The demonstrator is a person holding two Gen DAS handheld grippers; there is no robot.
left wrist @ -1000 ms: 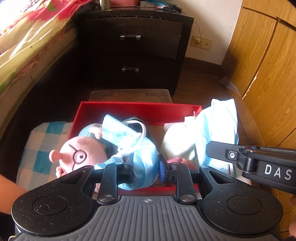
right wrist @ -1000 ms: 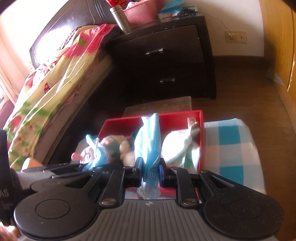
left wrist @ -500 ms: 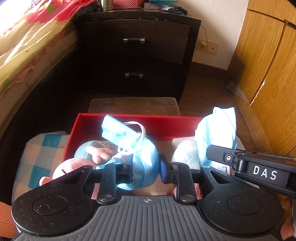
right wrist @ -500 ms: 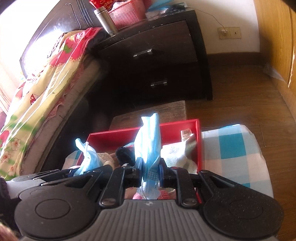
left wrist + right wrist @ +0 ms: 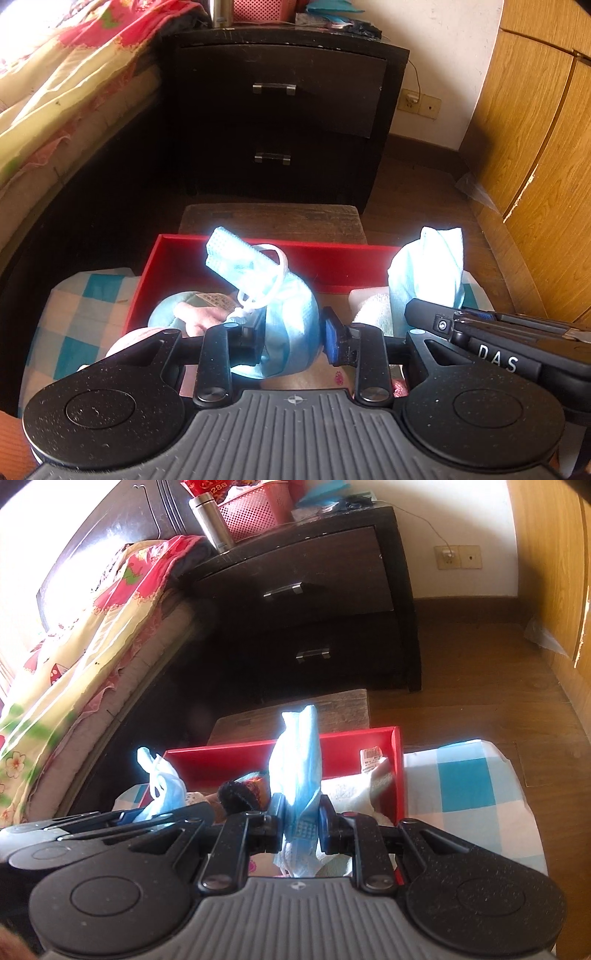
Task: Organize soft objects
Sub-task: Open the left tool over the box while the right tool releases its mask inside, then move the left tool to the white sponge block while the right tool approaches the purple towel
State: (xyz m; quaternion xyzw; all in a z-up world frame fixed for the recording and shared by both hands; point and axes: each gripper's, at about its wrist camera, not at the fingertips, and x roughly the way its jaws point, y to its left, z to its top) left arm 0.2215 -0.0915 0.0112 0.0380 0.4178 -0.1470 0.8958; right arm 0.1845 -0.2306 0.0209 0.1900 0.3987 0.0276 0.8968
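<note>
A: Left wrist view first: the left gripper (image 5: 291, 338) sits low centre of the frame, its jaws opening, with a crumpled blue face mask (image 5: 284, 314) between them. The mask leans on the left pad while the blue right pad stands just clear of it, so I'd call that a release under way. Below it is the red box (image 5: 258, 254), and a pink plush toy (image 5: 199, 321) lies in its left half

B: So how should the drop go?

A: My advice: let the jaws spread fully before lifting away, because the white ear loop (image 5: 269, 280) could snag on a finger. At the right of the frame the right gripper (image 5: 436, 314) pinches a second blue mask (image 5: 432, 273) above a white towel (image 5: 373, 310)

B: And the right wrist view?

A: There the right gripper (image 5: 301, 825) at lower centre is pressed tight on the second mask (image 5: 299, 760), which stands upright over the red box (image 5: 399, 768). The white towel (image 5: 354, 790) lies in the box's right side, something dark and fuzzy (image 5: 236, 794) near the middle. The left gripper's mask (image 5: 162, 786) shows at the left

B: Any risk?

A: Probably only that the mask lands on the checked cloth (image 5: 469, 782) outside the wall; I'd keep it over the box interior before letting go
</note>
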